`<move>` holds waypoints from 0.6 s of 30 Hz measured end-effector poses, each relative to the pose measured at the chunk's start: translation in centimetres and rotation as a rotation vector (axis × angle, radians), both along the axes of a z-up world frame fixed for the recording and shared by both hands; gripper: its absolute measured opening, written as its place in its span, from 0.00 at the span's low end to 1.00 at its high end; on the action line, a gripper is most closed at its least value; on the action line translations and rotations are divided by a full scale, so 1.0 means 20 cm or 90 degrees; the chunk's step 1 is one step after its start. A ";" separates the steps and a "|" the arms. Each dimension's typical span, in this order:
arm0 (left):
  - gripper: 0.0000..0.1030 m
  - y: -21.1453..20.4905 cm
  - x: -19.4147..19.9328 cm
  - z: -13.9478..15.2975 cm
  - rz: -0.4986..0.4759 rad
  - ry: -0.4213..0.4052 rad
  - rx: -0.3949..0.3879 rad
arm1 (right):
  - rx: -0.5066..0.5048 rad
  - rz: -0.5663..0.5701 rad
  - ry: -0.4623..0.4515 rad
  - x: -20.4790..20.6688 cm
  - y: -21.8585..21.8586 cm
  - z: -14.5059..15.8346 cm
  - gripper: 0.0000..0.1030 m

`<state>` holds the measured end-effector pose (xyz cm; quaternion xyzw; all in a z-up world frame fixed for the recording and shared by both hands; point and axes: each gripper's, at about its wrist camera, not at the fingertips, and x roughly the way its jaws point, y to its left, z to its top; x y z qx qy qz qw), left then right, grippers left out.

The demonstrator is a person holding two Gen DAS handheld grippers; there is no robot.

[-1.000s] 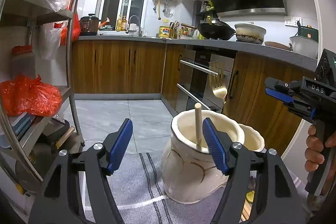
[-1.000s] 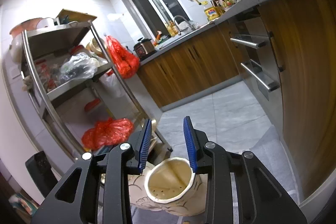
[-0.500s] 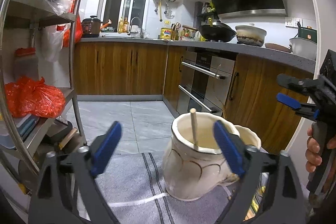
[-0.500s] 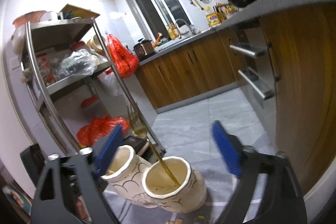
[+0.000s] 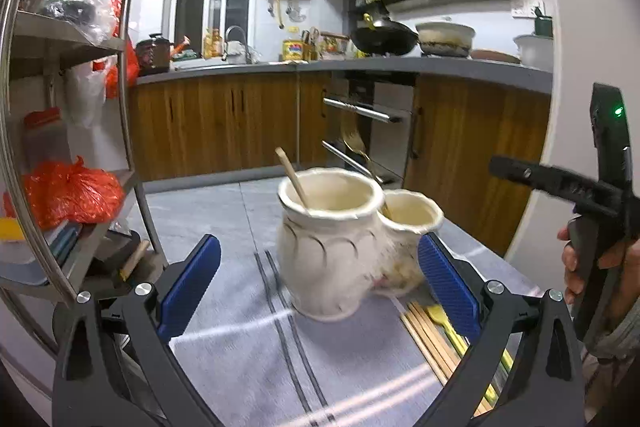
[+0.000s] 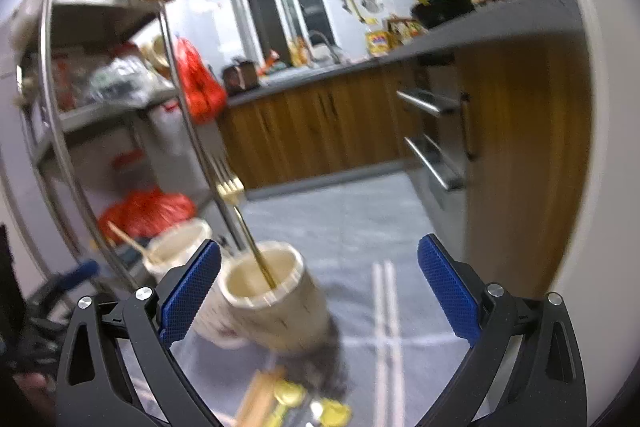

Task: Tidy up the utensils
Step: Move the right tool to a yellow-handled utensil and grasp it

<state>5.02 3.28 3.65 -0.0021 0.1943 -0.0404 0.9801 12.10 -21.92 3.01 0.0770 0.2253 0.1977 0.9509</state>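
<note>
Kitchen cabinets and a steel rack surround a tabletop (image 5: 224,359) under a grey striped cloth, where two joined cream ceramic pots stand. One pot (image 5: 328,243) holds a wooden stick (image 5: 292,183) leaning on its rim; the neighbouring pot (image 5: 408,223) holds a gold fork (image 6: 240,211), tines up and tilted. Chopsticks (image 5: 432,339) and a yellow-handled utensil (image 5: 452,331) lie loose on the cloth just beside the pots. Both the left gripper (image 5: 320,291) and right gripper (image 6: 318,291) gape wide and hold nothing. Reaching for the chopsticks, a finger could likely clip the pots and tip them, or knock the leaning fork out; thin sticks lying flat may also slip or scatter when pinched.
</note>
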 end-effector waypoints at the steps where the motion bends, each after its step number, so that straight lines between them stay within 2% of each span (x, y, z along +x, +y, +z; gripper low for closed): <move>1: 0.95 -0.01 -0.01 -0.01 -0.004 0.007 0.000 | -0.003 -0.007 0.016 -0.01 -0.01 -0.03 0.95; 9: 0.94 -0.09 -0.02 -0.19 -0.029 0.089 -0.013 | -0.047 -0.032 0.127 -0.11 -0.06 -0.24 0.95; 12: 0.95 -0.10 -0.02 -0.23 -0.027 0.102 -0.003 | -0.059 -0.016 0.168 -0.16 -0.06 -0.31 0.95; 18: 0.95 -0.09 -0.03 -0.28 -0.031 0.119 -0.005 | -0.111 0.008 0.205 -0.21 0.02 -0.39 0.95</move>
